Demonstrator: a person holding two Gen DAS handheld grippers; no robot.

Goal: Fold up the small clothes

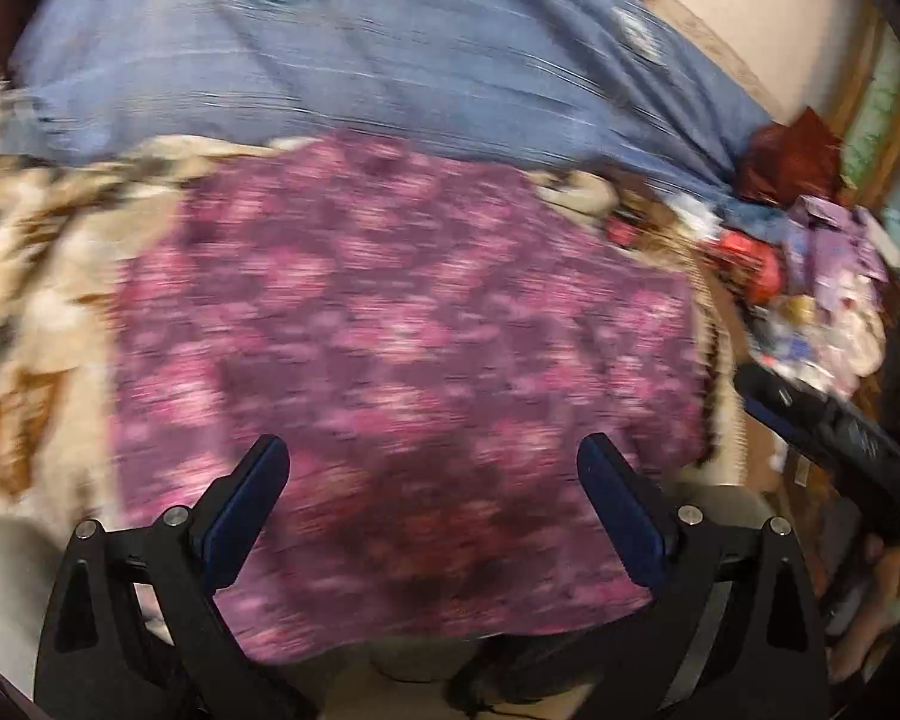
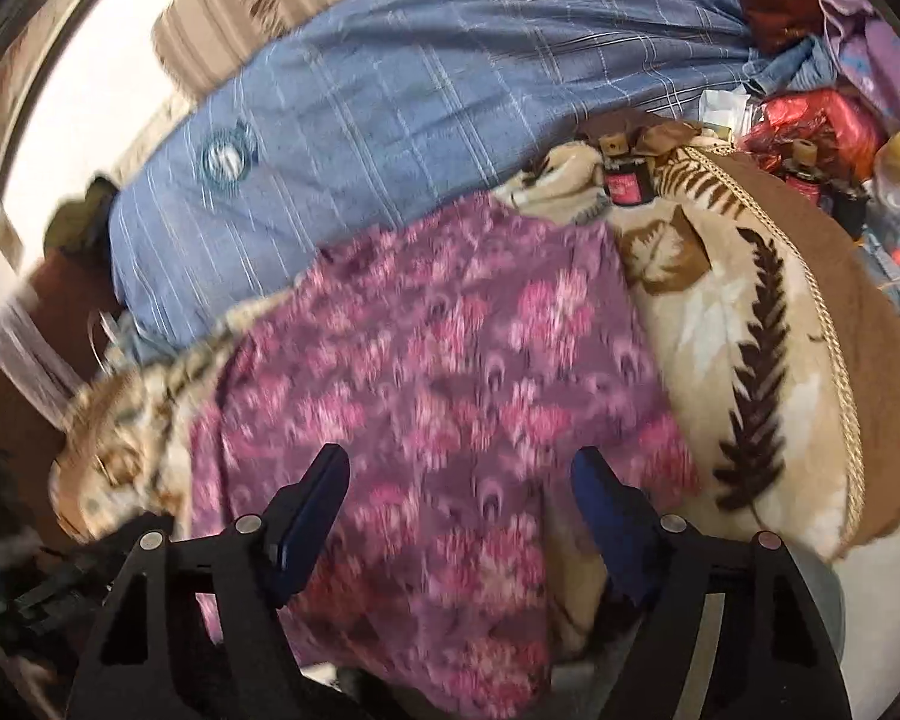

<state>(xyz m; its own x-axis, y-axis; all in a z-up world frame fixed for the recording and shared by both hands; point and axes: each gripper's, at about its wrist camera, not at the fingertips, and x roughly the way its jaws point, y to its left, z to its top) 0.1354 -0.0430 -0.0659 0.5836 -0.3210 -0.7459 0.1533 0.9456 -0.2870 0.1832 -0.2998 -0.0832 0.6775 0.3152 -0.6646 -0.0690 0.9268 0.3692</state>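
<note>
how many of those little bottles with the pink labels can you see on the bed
2: one bottle on the beige blanket beside the blue pillow; another bottle among the clutter further right. More may be hidden.

Warm, fairly dim indoor light, without hard shadows. Motion blur smears the purple-pink floral cloth (image 1: 402,372) and blue checked pillow (image 1: 342,60) in the left wrist view; the right is somewhat sharper. Fisheye bending and dark vignetting ring both pictures.
</note>
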